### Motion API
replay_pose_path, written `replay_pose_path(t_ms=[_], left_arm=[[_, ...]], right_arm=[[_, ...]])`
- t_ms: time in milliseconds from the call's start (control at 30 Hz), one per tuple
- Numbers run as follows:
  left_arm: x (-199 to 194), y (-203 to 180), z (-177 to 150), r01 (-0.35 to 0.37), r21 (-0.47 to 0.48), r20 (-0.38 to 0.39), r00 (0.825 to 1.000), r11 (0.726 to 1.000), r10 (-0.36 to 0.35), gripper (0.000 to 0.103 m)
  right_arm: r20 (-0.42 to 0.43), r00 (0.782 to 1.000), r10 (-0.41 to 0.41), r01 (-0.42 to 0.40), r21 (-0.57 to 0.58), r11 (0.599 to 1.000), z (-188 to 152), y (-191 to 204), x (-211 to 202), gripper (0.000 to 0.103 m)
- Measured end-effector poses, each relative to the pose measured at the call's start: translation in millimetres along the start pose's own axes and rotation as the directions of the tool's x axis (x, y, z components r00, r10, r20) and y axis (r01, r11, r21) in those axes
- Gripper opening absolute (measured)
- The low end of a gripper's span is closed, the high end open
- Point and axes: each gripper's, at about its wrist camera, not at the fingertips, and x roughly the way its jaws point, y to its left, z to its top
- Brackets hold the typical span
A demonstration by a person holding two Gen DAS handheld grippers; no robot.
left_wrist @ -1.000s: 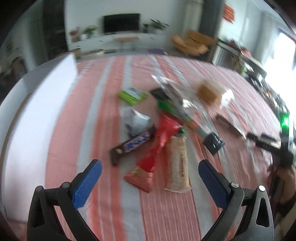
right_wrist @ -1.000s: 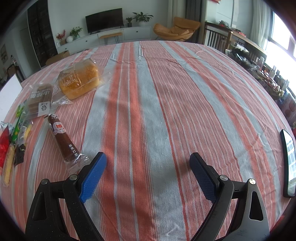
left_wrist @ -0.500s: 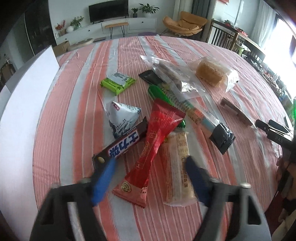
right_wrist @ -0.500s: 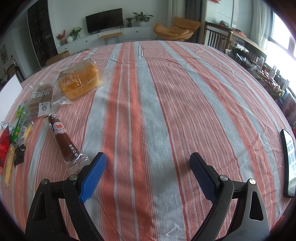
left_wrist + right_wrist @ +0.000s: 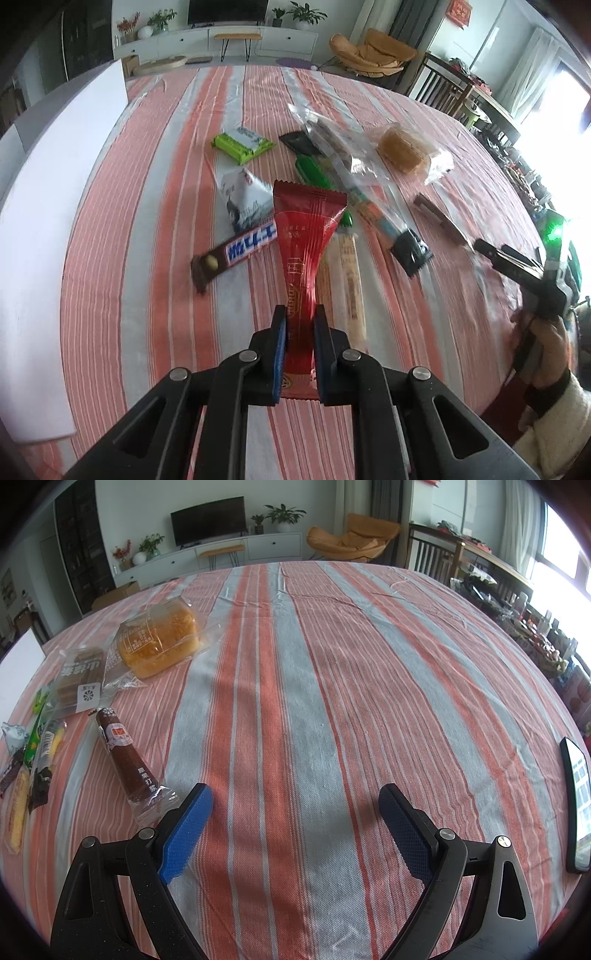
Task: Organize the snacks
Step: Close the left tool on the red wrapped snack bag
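Note:
My left gripper [image 5: 298, 315] is shut on the near end of a long red snack packet [image 5: 304, 236], which sticks up and away from the jaws over the striped tablecloth. Under and beside it lie a brown chocolate bar [image 5: 236, 253], a beige wafer bar [image 5: 349, 280], a white triangular pouch [image 5: 242, 194] and a green bar [image 5: 242, 143]. My right gripper [image 5: 295, 805] stands open above bare cloth with nothing between its fingers. A brown sausage stick [image 5: 127, 757] lies just left of its left finger.
A white box [image 5: 48, 206] runs along the table's left side. Bagged orange bread [image 5: 159, 642] and a clear pack of brown biscuits [image 5: 79, 677] lie further back. A phone [image 5: 576, 805] rests at the right edge. A person's hand [image 5: 546, 343] holds the other gripper at right.
My left gripper closed from wide open onto the red packet's near end. The packet's far end has lifted off the pile. The right gripper has not moved.

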Motion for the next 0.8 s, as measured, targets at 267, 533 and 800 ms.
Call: replay_pose_path(t_ms=[267,533,800], left_arm=[[1.6,0.6,-15.9,0.005,0.005,-0.045,0.999,1.000,-0.005,0.012],[-1.3,6.4,-16.2,0.021,-0.011,-0.031,0.999,1.000,-0.022,0.013],[1.4,10.1,-20.0,-0.019,0.016,-0.030,0.999,1.000,0.020,0.061]], right_arm=[[0.000,1.000,0.000,0.000,0.000,1.000,0.2,-0.2,-0.1,0.094],[0.000,1.000,0.000,0.000,0.000,1.000,-0.1,0.0,0.0,0.094],[0.000,1.000,0.000,0.000,0.000,1.000,-0.1,-0.3,0.0,0.094]])
